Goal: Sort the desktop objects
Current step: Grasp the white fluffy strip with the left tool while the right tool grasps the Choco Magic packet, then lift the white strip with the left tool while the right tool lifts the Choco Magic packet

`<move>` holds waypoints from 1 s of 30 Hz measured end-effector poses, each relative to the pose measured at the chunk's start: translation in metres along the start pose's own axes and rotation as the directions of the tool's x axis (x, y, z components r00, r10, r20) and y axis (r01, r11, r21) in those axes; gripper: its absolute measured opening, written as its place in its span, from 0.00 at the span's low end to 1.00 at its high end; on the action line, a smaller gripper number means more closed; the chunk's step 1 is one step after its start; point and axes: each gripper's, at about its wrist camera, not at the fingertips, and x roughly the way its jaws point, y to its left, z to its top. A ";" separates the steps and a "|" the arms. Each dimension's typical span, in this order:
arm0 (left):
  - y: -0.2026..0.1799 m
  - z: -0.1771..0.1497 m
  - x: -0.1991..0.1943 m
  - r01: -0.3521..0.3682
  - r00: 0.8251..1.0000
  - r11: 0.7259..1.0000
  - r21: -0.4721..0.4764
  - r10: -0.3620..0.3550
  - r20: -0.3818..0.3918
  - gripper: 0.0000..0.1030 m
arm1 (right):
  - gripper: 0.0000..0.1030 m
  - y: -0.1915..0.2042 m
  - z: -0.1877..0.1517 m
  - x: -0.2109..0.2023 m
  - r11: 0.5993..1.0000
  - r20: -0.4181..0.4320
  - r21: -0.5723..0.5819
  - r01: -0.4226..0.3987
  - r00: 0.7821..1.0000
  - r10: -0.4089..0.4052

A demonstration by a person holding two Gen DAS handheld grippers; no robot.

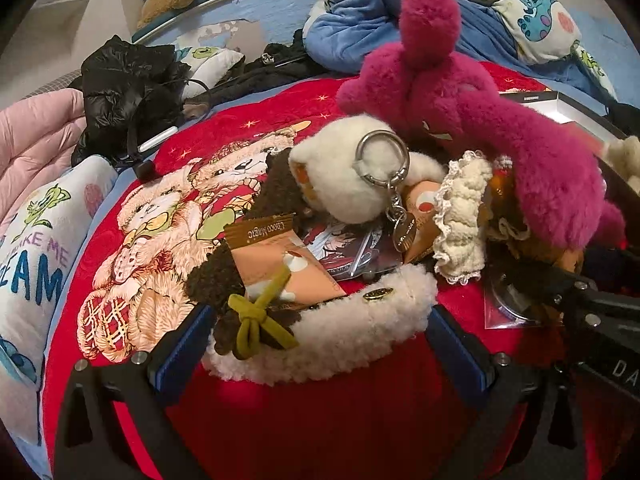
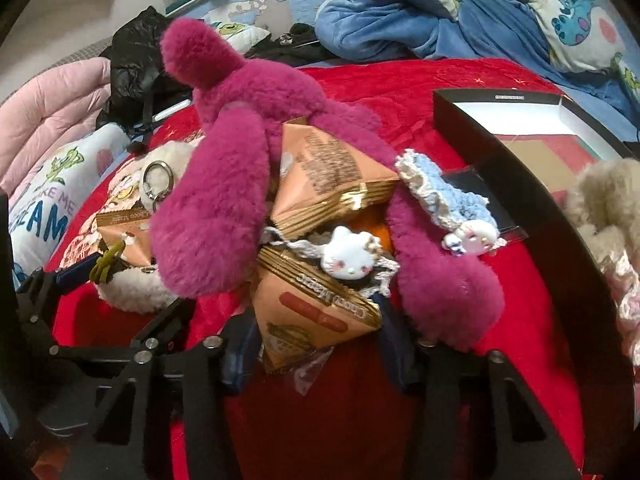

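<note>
Left wrist view is showing you the whole heap sitting on the red blanket (image 1: 256,420) spread over the bed, with the magenta plush (image 1: 460,92) sprawling across the top of it as the biggest piece. It is looking soft, light and floppy (a limb would likely just stretch), so I would be taking it by the thick body rather than an arm. Your left gripper (image 1: 320,344) is standing with its fingers spread, straddling the cream fleece trim (image 1: 332,332) of a brown pouch without pressing it; that trim is looking squashy and easy to pinch, and the olive cord knot (image 1: 256,316) beside it is offering a firmer hold.

Right wrist view is showing the black box (image 2: 460,114) lying open on the blanket to the right of the heap, probably where things are going. Your right gripper (image 2: 320,356) is spread around the lower orange snack packet (image 2: 308,312), though I cannot tell whether the fingers are touching it. That film is likely slick and crinkly, so the crimped end seam is the safer place to grip. A second packet (image 2: 328,176) is resting higher, against the plush.

Smaller still, the blue crochet piece (image 2: 444,200) is lying just beside the box, the white cat charm (image 2: 348,260) is sitting between the packets (hard, possibly brittle), and the metal key ring (image 1: 382,156) is resting on the cream plush (image 1: 344,184).
</note>
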 end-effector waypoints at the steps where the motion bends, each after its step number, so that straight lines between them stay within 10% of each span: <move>1: -0.002 0.000 -0.001 0.001 1.000 1.000 0.000 -0.001 0.001 1.00 | 0.46 0.000 0.000 0.001 1.000 0.001 0.004 -0.004 1.000 0.004; 12: -0.001 0.000 -0.011 -0.017 0.999 1.000 -0.004 0.017 0.036 0.91 | 0.44 -0.001 0.001 -0.004 1.000 0.009 0.009 0.001 1.000 -0.001; 30: 0.014 -0.013 -0.040 0.044 0.997 0.998 -0.041 -0.041 0.069 0.45 | 0.43 0.017 -0.001 -0.032 0.999 0.049 -0.031 -0.014 0.999 0.015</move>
